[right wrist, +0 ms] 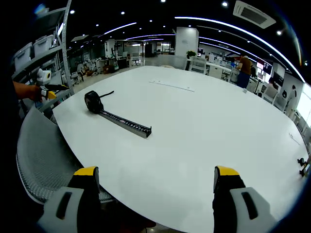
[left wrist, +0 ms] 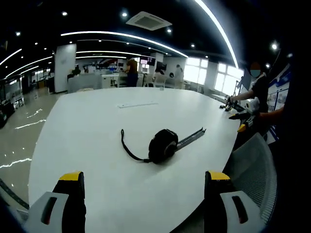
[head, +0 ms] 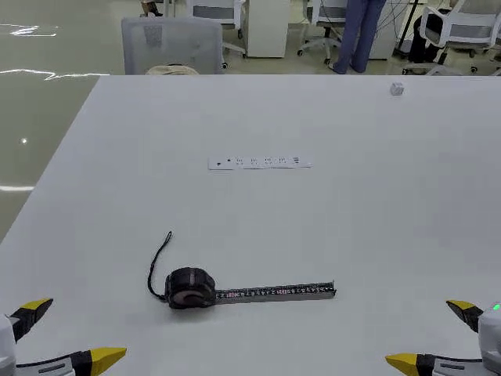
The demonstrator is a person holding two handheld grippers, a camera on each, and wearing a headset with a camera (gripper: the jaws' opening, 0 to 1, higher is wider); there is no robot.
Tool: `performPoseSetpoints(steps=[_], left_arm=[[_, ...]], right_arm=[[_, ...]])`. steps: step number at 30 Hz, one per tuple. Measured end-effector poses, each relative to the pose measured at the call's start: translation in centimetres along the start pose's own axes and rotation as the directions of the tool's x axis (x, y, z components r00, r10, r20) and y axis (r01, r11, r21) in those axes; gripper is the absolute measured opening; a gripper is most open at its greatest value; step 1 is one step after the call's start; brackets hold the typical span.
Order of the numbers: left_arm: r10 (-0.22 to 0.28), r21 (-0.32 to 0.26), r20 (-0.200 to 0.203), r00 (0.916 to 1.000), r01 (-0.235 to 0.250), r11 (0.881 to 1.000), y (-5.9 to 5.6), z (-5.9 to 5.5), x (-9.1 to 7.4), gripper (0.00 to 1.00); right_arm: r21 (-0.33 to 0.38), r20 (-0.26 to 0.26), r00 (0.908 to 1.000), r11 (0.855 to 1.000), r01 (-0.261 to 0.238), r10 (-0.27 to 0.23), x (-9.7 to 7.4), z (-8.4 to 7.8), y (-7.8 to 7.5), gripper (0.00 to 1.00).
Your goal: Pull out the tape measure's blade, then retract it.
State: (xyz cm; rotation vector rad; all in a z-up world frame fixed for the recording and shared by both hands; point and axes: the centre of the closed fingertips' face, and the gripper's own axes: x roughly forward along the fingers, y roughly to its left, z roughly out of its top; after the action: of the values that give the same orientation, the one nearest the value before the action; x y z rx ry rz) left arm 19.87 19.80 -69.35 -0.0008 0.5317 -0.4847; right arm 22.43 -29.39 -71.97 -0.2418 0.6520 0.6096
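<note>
A black tape measure [head: 189, 287] lies on the white table, with its blade [head: 275, 292] pulled out to the right and a black wrist strap [head: 159, 258] curling off to the left. In the left gripper view the tape measure [left wrist: 163, 144] sits ahead of the open left gripper [left wrist: 145, 187], apart from it. In the right gripper view the tape measure [right wrist: 94, 101] and its blade [right wrist: 127, 123] lie ahead and to the left of the open right gripper [right wrist: 154, 183]. The left gripper [head: 61, 335] is at the bottom left corner of the head view, the right gripper [head: 434, 337] at the bottom right. Neither holds anything.
A white power strip [head: 259, 163] lies across the middle of the table. A small grey cube [head: 397, 89] sits far right. A grey chair [head: 172, 45] stands at the table's far edge, and a person [head: 360, 31] stands beyond it. A mesh chair [right wrist: 39, 155] is near the front edge.
</note>
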Motion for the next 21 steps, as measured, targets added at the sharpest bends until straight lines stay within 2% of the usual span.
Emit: performPoseSetpoints(steps=[5,7,10,14,18,21], left_arm=[[0.004,0.002,0.007,1.0000,-0.004,1.000,0.1,-0.1,-0.5,1.00],[0.007,0.000,0.002,1.0000,-0.007,1.000,0.3,-0.1,-0.5,1.00],[0.009,-0.001,0.004,1.0000,-0.009,1.000,0.5,0.1,-0.4,1.00],[0.009,-0.004,0.003,1.0000,-0.009,1.000,0.7,0.2,-0.3,1.00],[0.005,-0.007,0.006,1.0000,-0.005,1.000,0.9,-0.2,-0.2,1.00],[0.002,-0.012,-0.015,0.9999,-0.002,1.000,1.2,-0.7,0.0,1.00]], right_arm=[[0.012,0.007,0.9999,1.000,-0.010,0.010,0.0,0.1,0.3,1.00],[0.029,0.011,0.9995,0.999,-0.030,0.030,0.0,0.1,0.7,1.00],[0.016,0.001,0.9998,1.000,-0.021,0.021,0.0,-0.4,0.7,1.00],[0.050,0.007,1.0000,0.999,-0.002,0.002,-0.3,-0.9,0.4,1.00],[0.070,-0.003,0.9999,0.997,0.011,-0.011,-0.3,-1.7,0.2,1.00],[0.068,-0.007,0.9999,0.998,0.012,-0.011,-0.3,-1.6,0.2,1.00]])
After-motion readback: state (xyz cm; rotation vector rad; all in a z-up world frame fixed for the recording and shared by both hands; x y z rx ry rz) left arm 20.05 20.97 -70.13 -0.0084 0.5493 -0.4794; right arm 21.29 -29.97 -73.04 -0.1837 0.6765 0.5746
